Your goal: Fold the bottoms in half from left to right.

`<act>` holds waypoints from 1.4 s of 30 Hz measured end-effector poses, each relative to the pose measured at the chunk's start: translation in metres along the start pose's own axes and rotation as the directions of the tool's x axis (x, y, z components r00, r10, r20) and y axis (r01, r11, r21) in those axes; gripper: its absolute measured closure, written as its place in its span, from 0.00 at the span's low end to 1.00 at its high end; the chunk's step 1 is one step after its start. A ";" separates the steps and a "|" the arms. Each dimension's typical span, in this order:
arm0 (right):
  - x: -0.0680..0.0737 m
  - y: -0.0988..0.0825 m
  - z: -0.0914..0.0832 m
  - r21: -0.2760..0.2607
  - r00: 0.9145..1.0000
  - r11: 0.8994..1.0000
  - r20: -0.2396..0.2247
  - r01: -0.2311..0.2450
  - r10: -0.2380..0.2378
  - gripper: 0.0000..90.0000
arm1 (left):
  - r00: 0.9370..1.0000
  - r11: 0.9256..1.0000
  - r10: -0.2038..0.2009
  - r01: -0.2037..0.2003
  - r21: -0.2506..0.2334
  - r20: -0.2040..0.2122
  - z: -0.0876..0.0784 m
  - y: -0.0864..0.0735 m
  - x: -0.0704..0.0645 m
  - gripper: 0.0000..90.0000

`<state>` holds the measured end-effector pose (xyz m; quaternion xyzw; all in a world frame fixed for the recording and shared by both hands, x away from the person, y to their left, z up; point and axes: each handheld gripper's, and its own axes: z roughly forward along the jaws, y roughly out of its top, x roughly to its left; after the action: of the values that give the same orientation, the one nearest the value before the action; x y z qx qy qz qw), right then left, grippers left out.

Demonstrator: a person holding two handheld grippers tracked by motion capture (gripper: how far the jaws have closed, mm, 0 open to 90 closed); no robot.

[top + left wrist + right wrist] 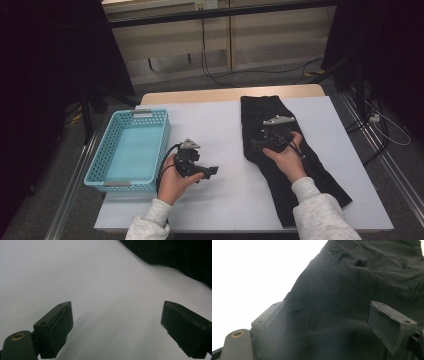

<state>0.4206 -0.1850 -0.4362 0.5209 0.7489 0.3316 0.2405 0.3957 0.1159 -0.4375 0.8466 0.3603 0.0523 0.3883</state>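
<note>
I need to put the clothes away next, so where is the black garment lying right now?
In the high view the black garment lies spread on the right half of the white table, under the right gripper and well apart from the blue basket at the left edge.

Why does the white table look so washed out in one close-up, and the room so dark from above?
In the right gripper view, the white table cover is overexposed to blank white beside the black cloth, and the near edge is blurred. The left gripper view is soft and grey throughout. In the high view, light falls on the table while the room's sides sink into shadow.
</note>
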 end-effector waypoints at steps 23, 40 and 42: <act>0.017 0.014 0.061 0.038 1.000 0.999 0.024 -0.006 0.005 0.13 | 1.000 1.000 -0.011 0.011 0.012 -0.003 0.002 -0.003 0.002 0.13; 0.000 0.013 0.058 0.017 0.994 0.998 0.095 -0.056 0.054 0.91 | 1.000 1.000 -0.015 0.015 0.006 -0.005 0.001 -0.003 0.003 0.14; -0.005 0.013 0.058 0.014 0.994 0.996 0.075 -0.082 0.081 0.93 | 1.000 1.000 -0.017 0.017 0.001 -0.006 0.001 -0.004 0.003 0.14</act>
<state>0.4714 -0.1726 -0.4648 0.5652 0.7202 0.3151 0.2501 0.3962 0.1187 -0.4411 0.8437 0.3685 0.0512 0.3870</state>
